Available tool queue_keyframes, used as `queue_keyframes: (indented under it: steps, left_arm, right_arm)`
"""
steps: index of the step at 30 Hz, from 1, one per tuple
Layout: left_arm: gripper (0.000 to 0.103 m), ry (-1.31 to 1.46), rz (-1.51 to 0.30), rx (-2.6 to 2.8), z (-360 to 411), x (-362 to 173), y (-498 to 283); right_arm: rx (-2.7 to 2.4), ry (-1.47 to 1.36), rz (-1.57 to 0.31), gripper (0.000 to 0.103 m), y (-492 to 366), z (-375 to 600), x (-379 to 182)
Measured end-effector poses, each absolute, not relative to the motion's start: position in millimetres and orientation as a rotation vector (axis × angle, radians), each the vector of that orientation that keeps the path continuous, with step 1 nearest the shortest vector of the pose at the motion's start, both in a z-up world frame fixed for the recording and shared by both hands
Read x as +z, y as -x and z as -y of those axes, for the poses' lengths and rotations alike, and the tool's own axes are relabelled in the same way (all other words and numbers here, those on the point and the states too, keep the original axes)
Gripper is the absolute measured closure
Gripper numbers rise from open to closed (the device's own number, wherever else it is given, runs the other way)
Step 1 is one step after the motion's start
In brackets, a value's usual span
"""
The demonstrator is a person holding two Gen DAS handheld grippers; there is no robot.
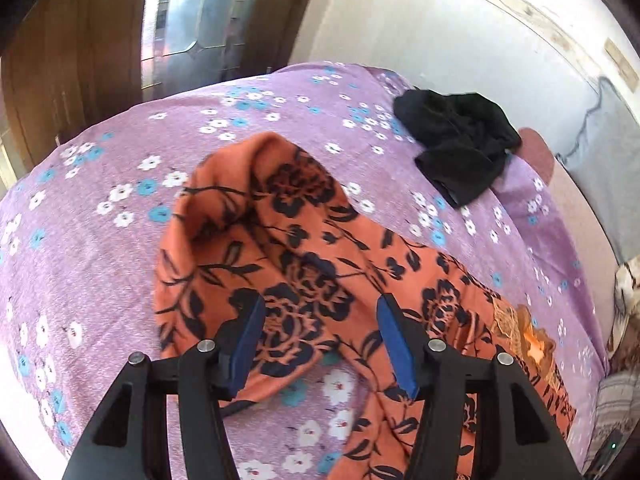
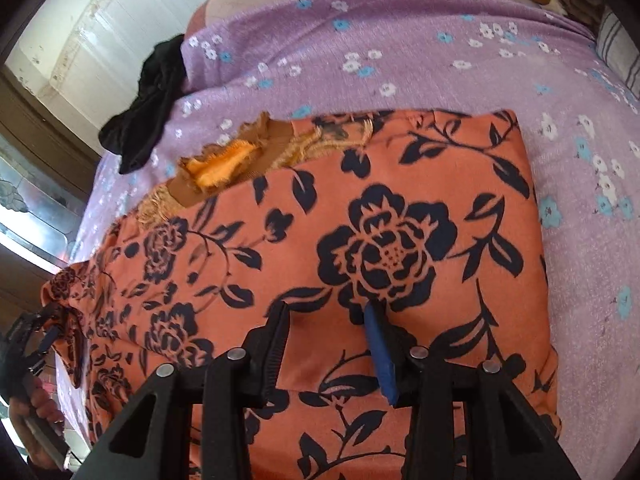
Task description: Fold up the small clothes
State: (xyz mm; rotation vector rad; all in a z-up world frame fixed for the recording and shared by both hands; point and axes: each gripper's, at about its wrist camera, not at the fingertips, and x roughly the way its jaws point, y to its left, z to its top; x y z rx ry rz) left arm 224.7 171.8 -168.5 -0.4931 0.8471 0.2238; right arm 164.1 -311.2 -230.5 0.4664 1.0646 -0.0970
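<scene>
An orange floral garment lies on the bed under both tools. The right hand-held gripper stands apart above its folded part; the left hand-held gripper, also apart, hovers seemingly just over a raised fold. Black clothing lies beyond.

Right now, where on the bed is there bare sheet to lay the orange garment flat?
Bare purple sheet lies left of the orange floral garment, toward the wooden door, and in the right wrist view to the garment's right and beyond it. It is crowded near the black clothes by the wall.
</scene>
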Motion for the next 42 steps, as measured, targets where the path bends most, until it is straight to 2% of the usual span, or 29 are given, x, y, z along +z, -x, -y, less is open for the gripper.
queue_keyframes:
  steps: [2, 7, 10, 12, 15, 20, 26, 27, 28, 29, 30, 42]
  left_arm:
    - [0.044, 0.538, -0.833, 0.251, -186.6, -168.2, -219.2]
    - [0.041, 0.577, -0.846, 0.287, -202.6, -174.2, -217.9]
    - [0.034, 0.603, -0.837, 0.312, -211.4, -172.7, -216.6]
    - [0.033, 0.598, -0.823, 0.353, -217.1, -170.6, -213.4]
    - [0.033, 0.612, -0.809, 0.385, -227.5, -169.4, -207.2]
    - [0.029, 0.601, -0.819, 0.389, -230.4, -171.7, -206.7]
    - [0.028, 0.464, -0.976, 0.369, -213.9, -201.0, -237.0]
    - [0.037, 0.462, -0.991, 0.376, -214.0, -206.4, -238.8]
    - [0.064, 0.471, -0.998, 0.379, -214.7, -209.8, -239.5]
    - [0.077, 0.467, -0.999, 0.391, -215.0, -210.9, -239.5]
    - [0.095, 0.461, -0.990, 0.392, -214.6, -209.7, -239.0]
    - [0.098, 0.563, -0.818, -0.097, -154.9, -161.4, -234.6]
  right_arm:
    - [-0.099, -0.471, -1.070, 0.060, -164.8, 310.8, -230.0]
    - [-0.072, -0.518, -1.046, 0.047, -163.5, 311.3, -233.8]
    - [-0.039, -0.489, -1.041, 0.033, -166.7, 302.5, -233.6]
    - [-0.007, -0.472, -1.043, 0.016, -169.9, 295.5, -234.2]
    - [-0.008, -0.422, -1.051, 0.011, -171.2, 287.6, -233.8]
    - [-0.020, -0.375, -1.045, 0.011, -172.3, 281.8, -234.0]
    - [-0.027, -0.347, -1.039, 0.011, -170.3, 279.5, -233.8]
    - [-0.024, -0.350, -1.037, 0.011, -170.1, 279.8, -233.6]
    - [-0.022, -0.357, -1.036, 0.011, -170.7, 280.7, -233.4]
    - [-0.019, -0.366, -1.034, 0.011, -170.6, 281.8, -233.1]
    - [-0.017, -0.374, -1.032, 0.011, -169.8, 282.8, -232.6]
    - [-0.025, -0.402, -1.020, 0.011, -168.7, 287.9, -228.6]
